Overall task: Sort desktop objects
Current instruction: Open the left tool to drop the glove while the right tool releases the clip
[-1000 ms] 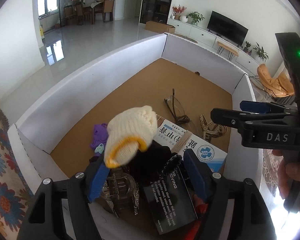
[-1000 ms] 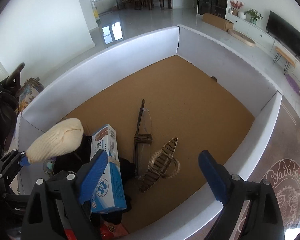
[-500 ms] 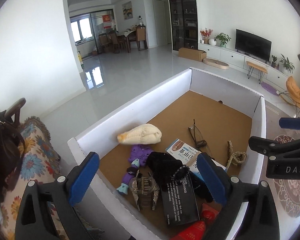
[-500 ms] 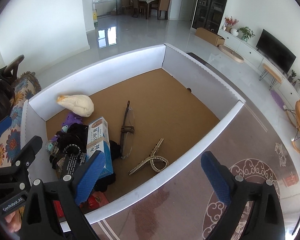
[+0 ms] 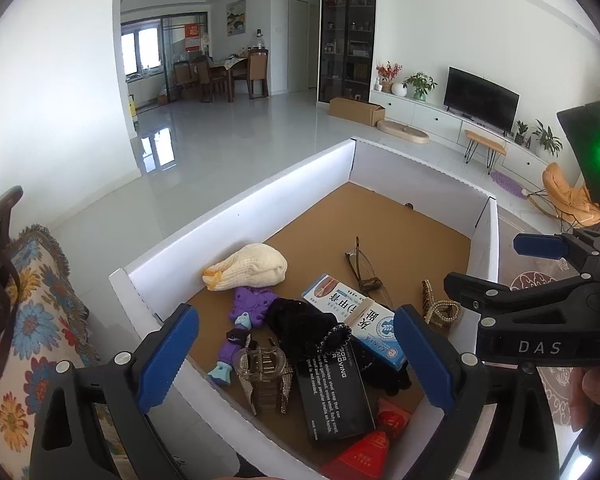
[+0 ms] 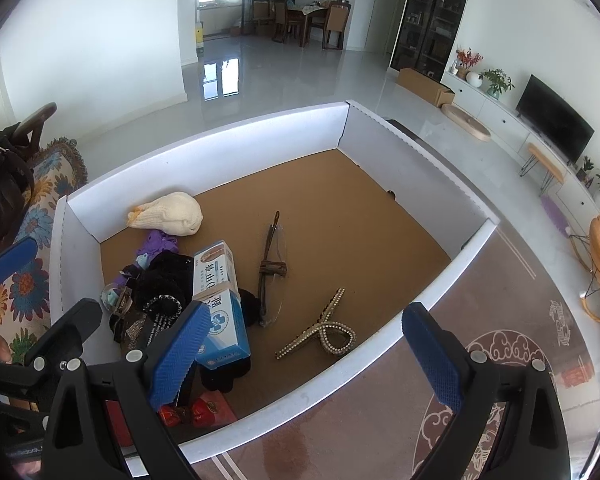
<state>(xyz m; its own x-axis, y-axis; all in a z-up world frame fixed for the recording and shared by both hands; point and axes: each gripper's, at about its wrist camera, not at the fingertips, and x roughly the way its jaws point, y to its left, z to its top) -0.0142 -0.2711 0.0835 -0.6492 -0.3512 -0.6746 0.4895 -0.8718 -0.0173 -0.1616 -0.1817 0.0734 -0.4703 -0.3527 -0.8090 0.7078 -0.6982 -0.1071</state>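
While both grippers, left (image 5: 294,356) and right (image 6: 306,352), hover with jaws wide and empty, the left's having just opened, the cream glove (image 5: 247,267) lies apart by the tray wall (image 5: 260,204); the pile (image 5: 320,344) remains unsorted.

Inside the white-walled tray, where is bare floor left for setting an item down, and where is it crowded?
Free: the far half of the tray, beyond the glasses up to the far corner, and the strip right of the rhinestone hair clip. Crowded: the near left corner, around the blue box and knit glove.
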